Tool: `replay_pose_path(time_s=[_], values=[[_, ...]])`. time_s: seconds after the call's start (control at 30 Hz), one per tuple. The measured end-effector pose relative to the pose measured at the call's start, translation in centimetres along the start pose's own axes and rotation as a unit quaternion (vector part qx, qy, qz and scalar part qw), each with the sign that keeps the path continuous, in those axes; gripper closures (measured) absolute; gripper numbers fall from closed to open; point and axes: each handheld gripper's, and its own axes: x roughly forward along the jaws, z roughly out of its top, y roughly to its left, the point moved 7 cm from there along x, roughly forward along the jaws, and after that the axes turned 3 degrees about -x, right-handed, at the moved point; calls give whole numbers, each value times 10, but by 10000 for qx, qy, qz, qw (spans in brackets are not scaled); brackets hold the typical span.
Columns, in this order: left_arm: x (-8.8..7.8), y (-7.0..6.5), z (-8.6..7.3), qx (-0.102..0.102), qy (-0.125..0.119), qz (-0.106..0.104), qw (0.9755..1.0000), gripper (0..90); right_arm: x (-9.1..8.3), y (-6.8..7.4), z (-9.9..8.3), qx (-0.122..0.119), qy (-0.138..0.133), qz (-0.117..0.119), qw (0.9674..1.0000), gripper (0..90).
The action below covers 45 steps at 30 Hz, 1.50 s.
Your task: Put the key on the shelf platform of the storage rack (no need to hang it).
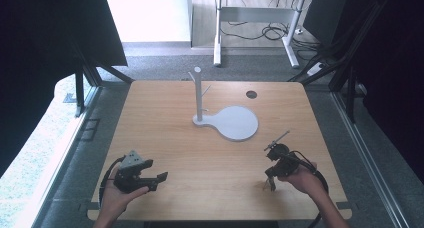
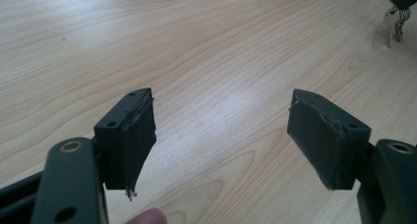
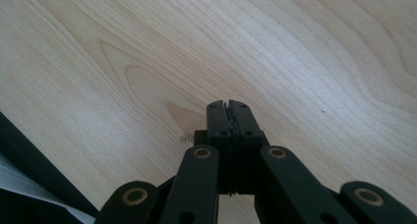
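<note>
Pale wooden table (image 1: 165,133): right hand-held gripper (image 1: 270,179) pinches dangling keys (image 2: 396,26), long axis vertical; left hand-held gripper (image 1: 161,182) spread.

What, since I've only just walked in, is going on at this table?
A person holds a gripper in each hand over a wooden table. The right gripper has its jaws shut, and a small metal item, possibly keys, dangles from them. The left gripper waits open and empty near the table's front edge. A white stand with pegs sits untouched mid-table.
</note>
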Motion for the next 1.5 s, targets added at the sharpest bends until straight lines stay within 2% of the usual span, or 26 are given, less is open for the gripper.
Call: replay_pose_path(time_s=[0.2,0.43,0.67,1.13,1.5], values=[[-3,1,2,-38,-92,17,9999,267,-14,-4,2,-19,-149,-43,9999,900],[-2,2,1,-60,-57,5,10000,267,-24,-8,6,26,-221,-36,9997,900],[-1,2,0,-55,-38,4,10000,267,-25,-11,12,-18,-206,-32,9998,900],[0,3,0,-75,-28,-7,10000,266,-31,-11,35,-151,-170,-66,9997,900],[1,3,-1,-64,-14,-18,10000,267,-31,-15,53,-170,-198,-2,9997,900]])
